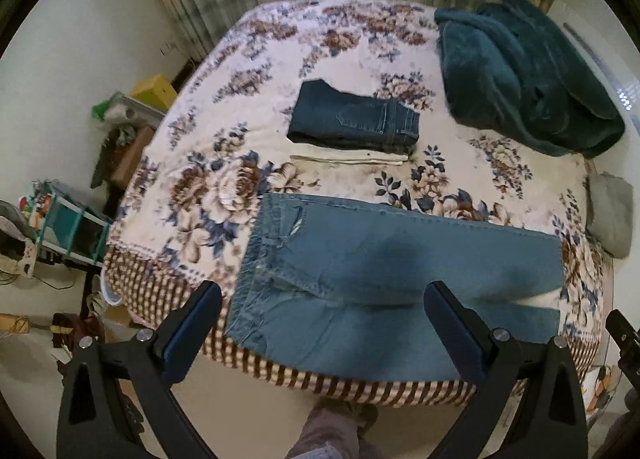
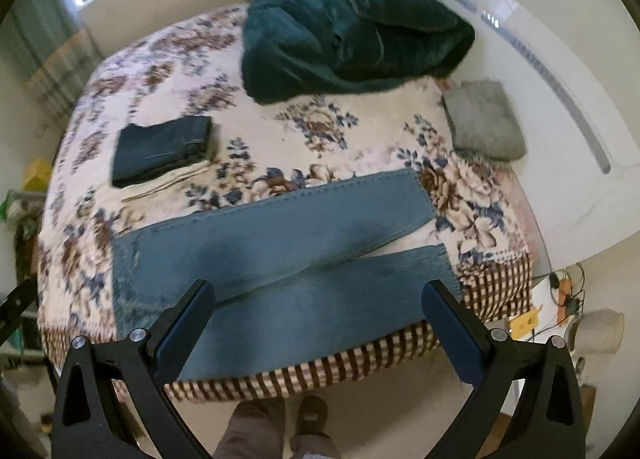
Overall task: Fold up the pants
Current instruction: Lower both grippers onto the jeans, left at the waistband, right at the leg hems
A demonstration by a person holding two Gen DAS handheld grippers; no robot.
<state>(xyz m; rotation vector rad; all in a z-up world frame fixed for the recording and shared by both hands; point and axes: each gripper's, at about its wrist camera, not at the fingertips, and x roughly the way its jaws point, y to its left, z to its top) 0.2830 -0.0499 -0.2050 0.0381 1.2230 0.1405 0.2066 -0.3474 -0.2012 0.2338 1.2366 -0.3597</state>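
On the near edge of the bed (image 1: pixel 192 195), the light blue jeans (image 1: pixel 400 259) lie flat, waistband to the left and both legs running to the right, a small gap between the cuffs. I think they are spread this way so that one leg can be folded over the other first. My left tongs (image 1: pixel 322 325) hang above the waist end, released and holding nothing; my right tongs (image 2: pixel 318 323) hang above the legs, also spread wide and empty. Farther back, a dark folded pair (image 1: pixel 354 117) sits on a cream folded piece (image 1: pixel 348 158), surely the finished pile. To the right, the green blanket (image 1: pixel 524 75) and grey cushion (image 2: pixel 484 121) are pushed away, leaving room for folding.
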